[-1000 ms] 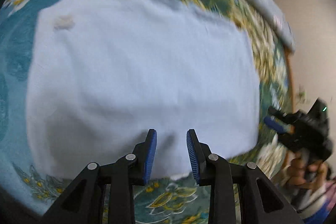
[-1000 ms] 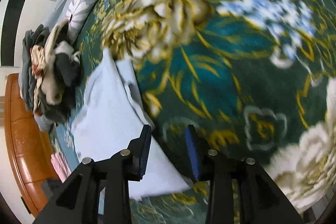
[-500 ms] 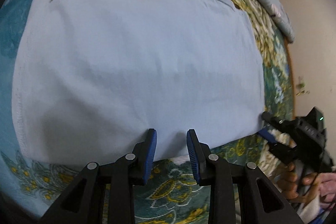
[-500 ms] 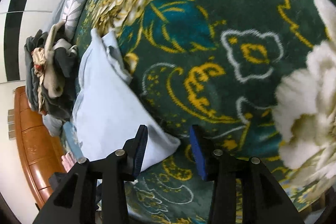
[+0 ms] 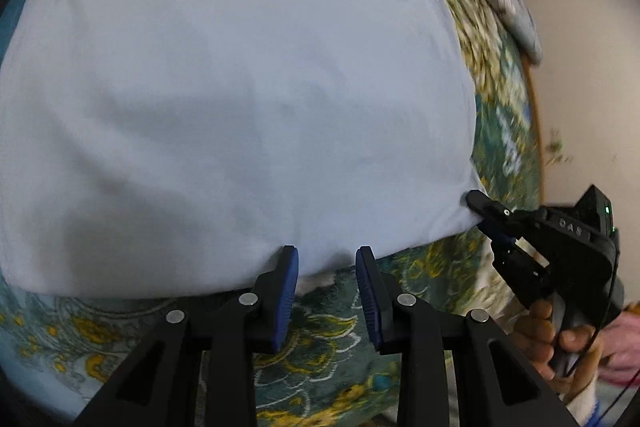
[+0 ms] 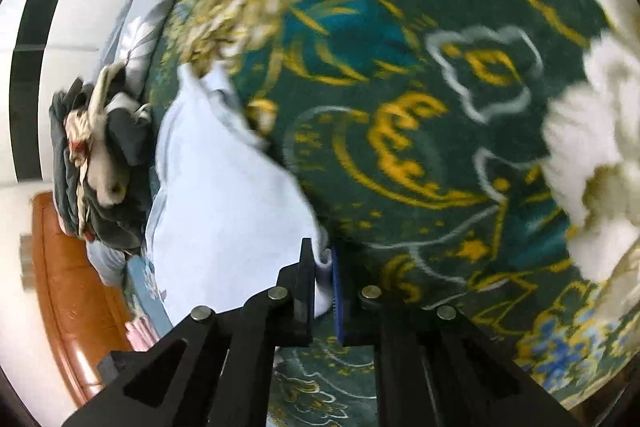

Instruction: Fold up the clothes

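One pale blue garment lies spread nearly flat on the floral bedspread, so the folding looks barely begun; at most a first fold is in. A heap of dark clothes waits beyond the garment's far edge, apparently unfolded. At the garment's near right corner the right gripper is clamped on the cloth, a bunch of fabric pinched between its jaws. At the garment's near hem the left gripper stands part open, holding nothing.
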A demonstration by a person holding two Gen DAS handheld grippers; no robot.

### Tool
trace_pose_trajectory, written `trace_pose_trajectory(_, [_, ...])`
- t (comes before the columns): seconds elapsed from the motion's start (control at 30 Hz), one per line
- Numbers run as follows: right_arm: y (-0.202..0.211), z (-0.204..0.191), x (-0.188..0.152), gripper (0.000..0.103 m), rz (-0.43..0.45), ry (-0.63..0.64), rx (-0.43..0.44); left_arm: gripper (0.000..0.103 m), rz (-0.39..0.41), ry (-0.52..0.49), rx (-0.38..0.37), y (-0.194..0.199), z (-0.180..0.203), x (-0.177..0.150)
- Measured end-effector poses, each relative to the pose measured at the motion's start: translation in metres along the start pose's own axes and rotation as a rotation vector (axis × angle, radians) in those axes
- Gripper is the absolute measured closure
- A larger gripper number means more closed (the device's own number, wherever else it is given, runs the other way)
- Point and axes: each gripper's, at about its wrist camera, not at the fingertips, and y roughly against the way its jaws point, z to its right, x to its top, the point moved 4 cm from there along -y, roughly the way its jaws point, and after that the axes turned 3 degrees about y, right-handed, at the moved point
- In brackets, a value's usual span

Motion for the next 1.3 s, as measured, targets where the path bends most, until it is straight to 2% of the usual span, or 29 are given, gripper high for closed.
trace_pose_trajectory(0.07, [0.005,-0.02,0.002,0.096,0.015,0.069,-0.011,0.07,0.077,0.062,-0.027,0.023,-0.014,0.001])
trace_pose_trajectory(0.13, [0.008,-0.044,0.002,0.096,0.028,0.164,-0.041,0.07,0.195,0.135,-0.054,0.052,-0.029,0.012])
trace_pose_trajectory(0.23, [0.001,-0.079,-0.006,0.096,0.024,0.279,-0.109,0.07,0.371,0.209,-0.052,0.11,-0.064,0.018])
trace_pose_trajectory(0.27, [0.001,-0.091,-0.01,0.096,0.02,0.299,-0.097,0.07,0.415,0.233,-0.055,0.125,-0.076,0.017])
trace_pose_trajectory(0.33, [0.005,-0.129,-0.024,0.096,0.024,0.393,-0.027,0.07,0.517,0.307,-0.079,0.158,-0.104,0.013])
trace_pose_trajectory(0.43, [0.012,-0.186,-0.055,0.096,0.024,0.587,0.08,0.07,0.643,0.43,-0.164,0.192,-0.141,0.002])
trace_pose_trajectory(0.5, [0.006,-0.224,-0.09,0.096,-0.02,0.738,0.185,0.07,0.696,0.487,-0.205,0.201,-0.151,0.002])
trace_pose_trajectory(0.53, [-0.005,-0.24,-0.114,0.097,-0.078,0.813,0.237,0.07,0.706,0.508,-0.214,0.203,-0.157,0.001])
trace_pose_trajectory(0.57, [-0.019,-0.247,-0.132,0.097,-0.136,0.86,0.239,0.07,0.713,0.527,-0.222,0.205,-0.162,0.0])
trace_pose_trajectory(0.63, [-0.055,-0.245,-0.166,0.097,-0.243,0.934,0.165,0.07,0.711,0.55,-0.218,0.202,-0.168,0.0])
trace_pose_trajectory(0.73, [-0.102,-0.229,-0.191,0.096,-0.344,0.911,0.067,0.07,0.678,0.56,-0.208,0.19,-0.171,0.001])
trace_pose_trajectory(0.83, [-0.112,-0.228,-0.2,0.096,-0.355,0.937,0.051,0.07,0.654,0.565,-0.209,0.186,-0.176,0.0])
trace_pose_trajectory(0.93, [-0.104,-0.231,-0.204,0.096,-0.346,0.99,0.054,0.07,0.636,0.554,-0.211,0.179,-0.174,0.004])
trace_pose_trajectory(1.1, [-0.128,-0.228,-0.208,0.096,-0.394,0.986,0.008,0.07,0.574,0.57,-0.216,0.164,-0.176,0.007])
trace_pose_trajectory(1.17, [-0.133,-0.225,-0.208,0.096,-0.402,0.984,0.009,0.065,0.568,0.596,-0.236,0.162,-0.181,0.006])
trace_pose_trajectory(1.23, [-0.136,-0.222,-0.205,0.093,-0.423,0.969,0.033,0.053,0.56,0.622,-0.264,0.159,-0.186,0.007])
trace_pose_trajectory(1.3, [-0.14,-0.221,-0.199,0.093,-0.448,0.941,0.063,0.052,0.555,0.613,-0.255,0.158,-0.183,0.01])
